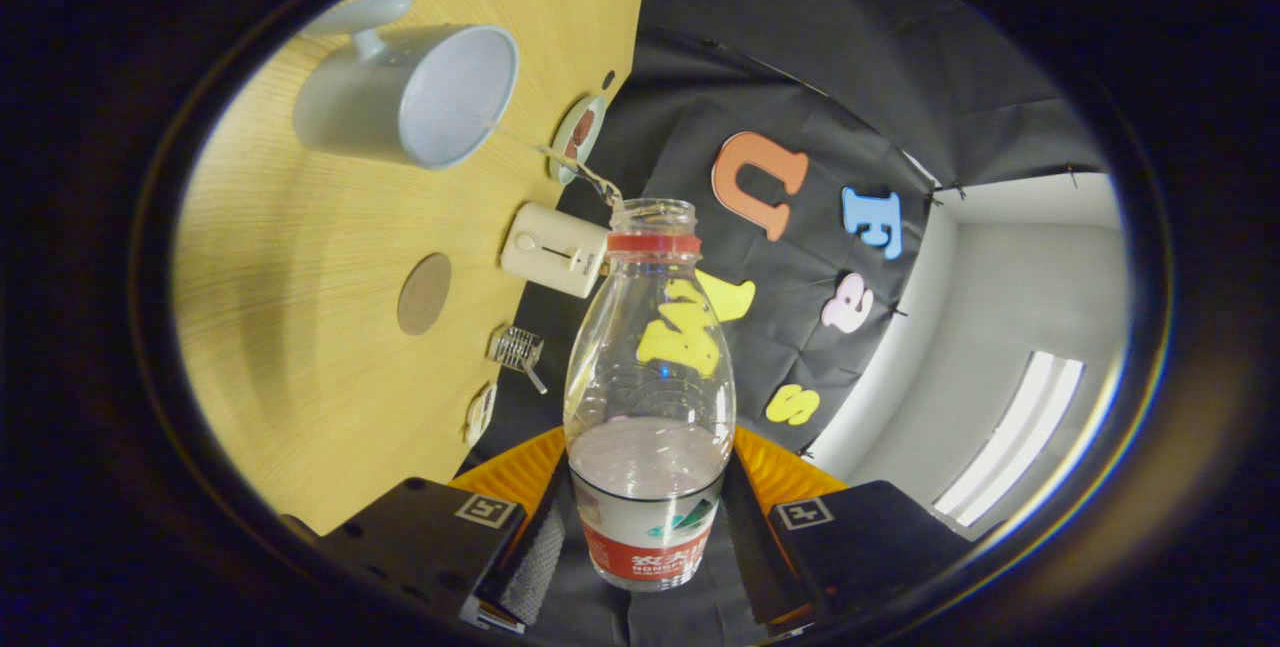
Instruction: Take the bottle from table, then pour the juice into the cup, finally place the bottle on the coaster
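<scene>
A clear plastic bottle (648, 367) with a red neck ring and no cap sits between my fingers, and my gripper (645, 537) is shut on its labelled lower part. The whole view is rolled sideways, so the bottle is tipped toward the table. A thin stream of pale liquid (560, 162) runs from the bottle's mouth into the pale grey cup (410, 92), which stands on the wooden table (300, 327) beyond the fingers. Some liquid remains low in the bottle. A round brown coaster (424, 293) lies on the table nearer to me than the cup.
A small white box-shaped appliance (555, 249) sits at the table's far edge beside the bottle's neck. A small dish (578, 135) lies past it, near the cup. A little metal wire utensil (518, 349) and a small round object (480, 414) lie along the same edge.
</scene>
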